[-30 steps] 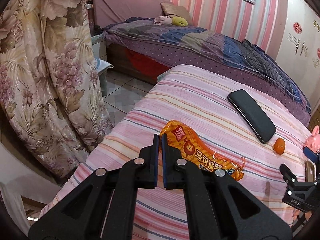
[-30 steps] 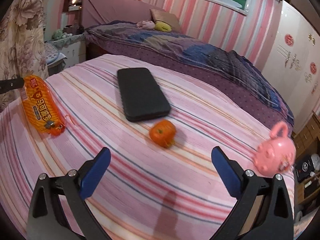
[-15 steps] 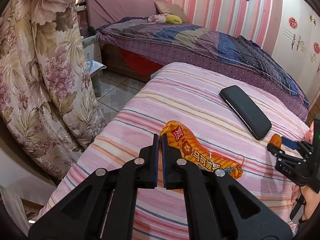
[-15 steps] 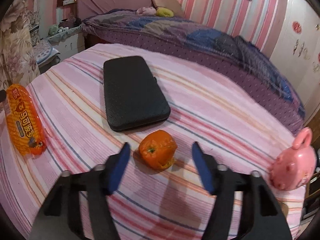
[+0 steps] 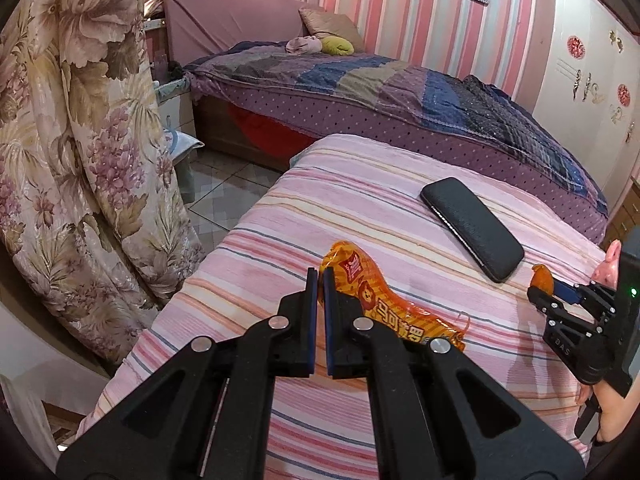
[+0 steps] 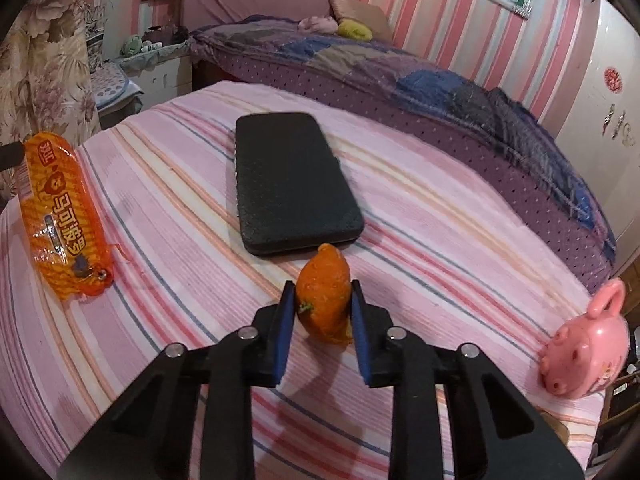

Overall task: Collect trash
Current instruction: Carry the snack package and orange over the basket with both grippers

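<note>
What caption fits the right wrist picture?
Right gripper squeezes an orange peel beside a black case on the striped bed.

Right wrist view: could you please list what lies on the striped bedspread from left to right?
Orange plastic snack wrapper → black textured rectangular case → orange peel, squeezed in the right gripper → pink pig-shaped toy.

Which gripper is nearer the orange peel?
Right. The right gripper has the orange peel squeezed between its fingers; the left gripper is shut, across the bed beside the snack wrapper.
</note>
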{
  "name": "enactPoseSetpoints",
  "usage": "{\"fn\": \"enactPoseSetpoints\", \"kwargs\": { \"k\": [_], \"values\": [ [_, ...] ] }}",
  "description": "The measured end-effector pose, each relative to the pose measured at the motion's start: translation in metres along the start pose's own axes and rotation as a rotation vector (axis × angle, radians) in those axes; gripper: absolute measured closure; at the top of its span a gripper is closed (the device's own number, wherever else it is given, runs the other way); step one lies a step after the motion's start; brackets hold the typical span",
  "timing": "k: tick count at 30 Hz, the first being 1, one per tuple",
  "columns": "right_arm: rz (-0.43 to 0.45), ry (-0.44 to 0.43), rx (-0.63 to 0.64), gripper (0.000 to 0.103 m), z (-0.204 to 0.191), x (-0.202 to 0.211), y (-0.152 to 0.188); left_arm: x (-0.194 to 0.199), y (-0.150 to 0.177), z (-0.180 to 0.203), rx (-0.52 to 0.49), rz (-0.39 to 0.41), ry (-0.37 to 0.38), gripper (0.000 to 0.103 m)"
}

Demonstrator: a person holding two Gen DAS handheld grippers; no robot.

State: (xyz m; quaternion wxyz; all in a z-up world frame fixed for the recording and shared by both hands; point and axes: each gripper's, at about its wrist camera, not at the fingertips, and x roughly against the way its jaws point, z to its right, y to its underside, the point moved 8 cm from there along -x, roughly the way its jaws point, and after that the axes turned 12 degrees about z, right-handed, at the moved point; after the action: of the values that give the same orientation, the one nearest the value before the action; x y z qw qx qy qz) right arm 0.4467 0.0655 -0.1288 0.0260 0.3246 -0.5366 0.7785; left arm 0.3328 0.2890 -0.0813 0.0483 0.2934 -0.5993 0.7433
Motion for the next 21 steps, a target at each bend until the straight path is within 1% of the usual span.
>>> {"fn": "enactPoseSetpoints", "kwargs": {
  "k": [2, 6, 15, 16, 19, 21],
  "values": [
    [0.023, 0.004, -0.023, 0.076, 0.006, 0.013, 0.004, 0.001, 0.000, 0.003, 0.001, -0.002, 0.007, 0.101],
    [0.035, 0.010, -0.037, 0.076, 0.016, 0.032, 0.012, 0.006, 0.001, 0.018, -0.021, 0.000, 0.031, 0.102],
    [0.045, 0.068, -0.063, 0.076, 0.055, 0.107, 0.055, 0.026, 0.013, 0.066, -0.113, 0.011, 0.102, 0.101],
    [0.046, 0.071, -0.063, 0.076, 0.057, 0.111, 0.058, 0.028, 0.015, 0.072, -0.120, 0.011, 0.115, 0.101],
    [0.050, 0.101, -0.085, 0.076, 0.076, 0.142, 0.076, 0.036, 0.023, 0.091, -0.146, 0.010, 0.153, 0.101],
    [0.052, 0.109, -0.100, 0.076, 0.082, 0.153, 0.084, 0.041, 0.027, 0.102, -0.162, 0.011, 0.173, 0.101]
  ]
}}
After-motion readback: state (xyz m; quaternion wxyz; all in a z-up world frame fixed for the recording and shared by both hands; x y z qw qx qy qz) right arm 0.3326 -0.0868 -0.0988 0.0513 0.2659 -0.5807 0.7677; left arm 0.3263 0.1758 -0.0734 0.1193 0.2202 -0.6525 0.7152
